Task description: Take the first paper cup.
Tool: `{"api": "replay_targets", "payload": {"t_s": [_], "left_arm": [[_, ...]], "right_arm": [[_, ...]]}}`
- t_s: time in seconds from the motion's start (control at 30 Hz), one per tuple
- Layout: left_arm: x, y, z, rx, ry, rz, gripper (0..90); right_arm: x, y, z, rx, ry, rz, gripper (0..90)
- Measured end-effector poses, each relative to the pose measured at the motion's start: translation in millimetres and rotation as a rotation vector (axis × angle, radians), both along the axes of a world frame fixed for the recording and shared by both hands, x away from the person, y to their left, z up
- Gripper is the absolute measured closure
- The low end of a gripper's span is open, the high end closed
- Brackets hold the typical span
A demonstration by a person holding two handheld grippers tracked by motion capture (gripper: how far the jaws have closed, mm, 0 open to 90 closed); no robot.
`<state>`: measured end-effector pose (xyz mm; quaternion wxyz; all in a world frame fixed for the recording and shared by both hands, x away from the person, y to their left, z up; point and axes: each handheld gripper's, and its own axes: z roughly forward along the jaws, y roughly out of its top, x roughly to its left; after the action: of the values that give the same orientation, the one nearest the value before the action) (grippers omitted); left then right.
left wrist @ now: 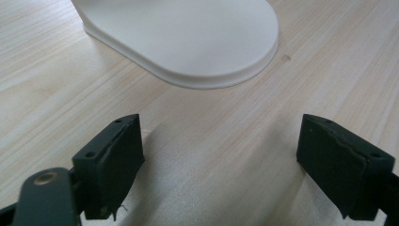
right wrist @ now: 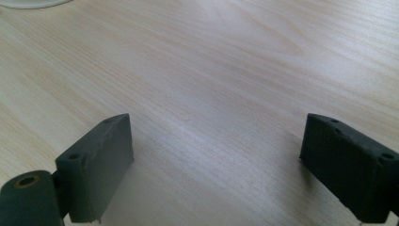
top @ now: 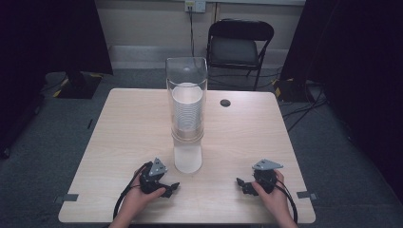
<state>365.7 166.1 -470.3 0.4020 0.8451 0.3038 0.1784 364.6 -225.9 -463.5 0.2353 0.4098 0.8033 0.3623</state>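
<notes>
1. The left gripper (top: 160,186) rests low on the near part of the desk (top: 128,133), held in a hand; its jaws are released, spread wide with bare wood between them.
2. The right gripper (top: 247,184) sits at the near right of the desk, well apart from the left one; its jaws are likewise released and grasp nothing.
3. The cup dispenser (top: 187,114), a tall clear tube on a white base, stands upright at mid-desk, just beyond the left gripper. In the left gripper view its rounded white base (left wrist: 188,37) lies just ahead of the jaws, not touching.
4. A stack of white cups (top: 187,111) sits inside the tube.
5. A dark round grommet (top: 225,103) lies farther back.
6. A folding chair (top: 239,45) stands beyond the desk.
</notes>
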Motion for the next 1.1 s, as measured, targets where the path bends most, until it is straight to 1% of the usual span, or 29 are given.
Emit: {"api": "replay_targets", "payload": {"t_s": [0.07, 0.2, 0.23, 0.27, 0.37, 0.4, 0.47, 0.5, 0.53, 0.57, 0.6, 0.63, 0.67, 0.7, 0.73, 0.77, 0.8, 0.83, 0.87, 0.9, 0.97, 1.0, 1.03, 1.07, 1.1], "left_arm": [[0.2, 0.3, 0.3, 0.005, -0.005, -0.003, 14.6], [-0.4, 0.2, 0.8, 0.013, -0.002, 0.002, 15.0], [-0.5, 0.1, 0.7, 0.013, -0.008, 0.004, 15.0], [-1.6, -0.8, 0.3, 0.003, -0.002, 0.017, 15.3], [-1.8, -2.0, 1.2, 0.003, -0.003, 0.020, 15.9], [-2.4, -3.5, 2.5, -0.015, 0.004, 0.017, 15.9], [-3.6, -6.0, 11.3, -0.045, 0.001, -0.008, 15.9], [-4.1, -9.2, 20.1, -0.093, -0.005, -0.012, 15.8], [-4.1, -9.2, 20.1, -0.093, -0.005, -0.012, 15.8], [-4.2, -11.7, 25.8, -0.114, -0.002, -0.012, 15.8], [-3.5, -14.5, 32.8, -0.130, -0.012, -0.017, 15.8], [-1.9, -18.2, 42.0, -0.155, -0.022, -0.019, 15.9], [-0.6, -20.5, 46.8, -0.159, -0.034, -0.020, 15.9], [-0.6, -20.5, 46.8, -0.159, -0.034, -0.020, 15.9], [1.8, -25.5, 54.6, -0.177, -0.045, -0.015, 15.9], [1.8, -25.5, 54.6, -0.177, -0.045, -0.015, 15.9], [4.2, -28.8, 59.9, -0.203, -0.067, -0.006, 16.1], [6.3, -30.4, 62.9, -0.215, -0.075, 0.003, 16.3], [7.6, -32.2, 64.7, -0.225, -0.089, 0.015, 16.3], [7.6, -32.2, 64.7, -0.225, -0.089, 0.015, 16.4], [11.2, -34.0, 69.1, -0.223, -0.115, 0.031, 17.0], [15.0, -35.9, 72.4, -0.253, -0.133, 0.046, 17.0], [16.5, -37.4, 73.9, -0.257, -0.143, 0.058, 17.1], [18.0, -38.6, 74.7, -0.250, -0.150, 0.067, 17.2], [19.4, -39.9, 74.9, -0.261, -0.152, 0.073, 17.2]], "right_arm": [[0.0, -0.1, 0.0, 0.000, 0.000, 0.000, 9.1], [0.0, -0.1, 0.1, 0.000, 0.001, 0.000, 9.1], [0.0, -0.1, 0.1, 0.000, 0.001, 0.000, 9.1], [0.0, -0.1, 0.1, 0.000, 0.001, 0.001, 9.1], [0.0, -0.1, 0.1, 0.000, 0.000, 0.000, 9.1], [0.0, -0.1, 0.1, 0.000, 0.000, 0.000, 9.1], [0.0, -0.1, 0.1, 0.000, 0.001, 0.001, 9.2], [0.0, -0.1, 0.1, 0.000, 0.001, 0.000, 9.1], [0.0, -0.1, 0.1, 0.000, 0.001, 0.000, 9.1], [0.0, -0.1, 0.1, 0.000, 0.001, 0.000, 9.1], [0.0, -0.1, 0.1, 0.000, 0.001, 0.001, 9.1], [0.0, 0.0, 0.0, 0.000, 0.000, 0.000, 9.1], [0.0, -0.1, 0.1, 0.000, 0.001, 0.000, 9.1], [0.0, -0.1, 0.1, 0.000, 0.001, 0.000, 9.1], [0.0, 0.0, 0.1, 0.000, 0.001, 0.000, 9.1], [0.0, -0.1, 0.1, 0.000, 0.001, 0.000, 9.1], [0.0, -0.1, 0.1, 0.000, 0.001, 0.000, 9.1], [0.0, -0.1, 0.1, 0.000, 0.001, 0.001, 9.1], [0.0, -0.1, 0.1, 0.000, 0.000, 0.000, 9.1], [0.0, -0.1, 0.1, 0.000, 0.000, 0.000, 9.1], [0.0, -0.1, 0.1, 0.000, 0.000, 0.000, 9.1], [0.1, -0.1, 0.1, 0.000, 0.001, 0.001, 9.1], [0.1, -0.1, 0.1, 0.000, 0.001, 0.001, 9.1], [0.1, -0.1, 0.1, -0.001, 0.001, 0.001, 9.1], [0.1, -0.1, 0.1, 0.000, 0.001, 0.001, 9.1]]}}
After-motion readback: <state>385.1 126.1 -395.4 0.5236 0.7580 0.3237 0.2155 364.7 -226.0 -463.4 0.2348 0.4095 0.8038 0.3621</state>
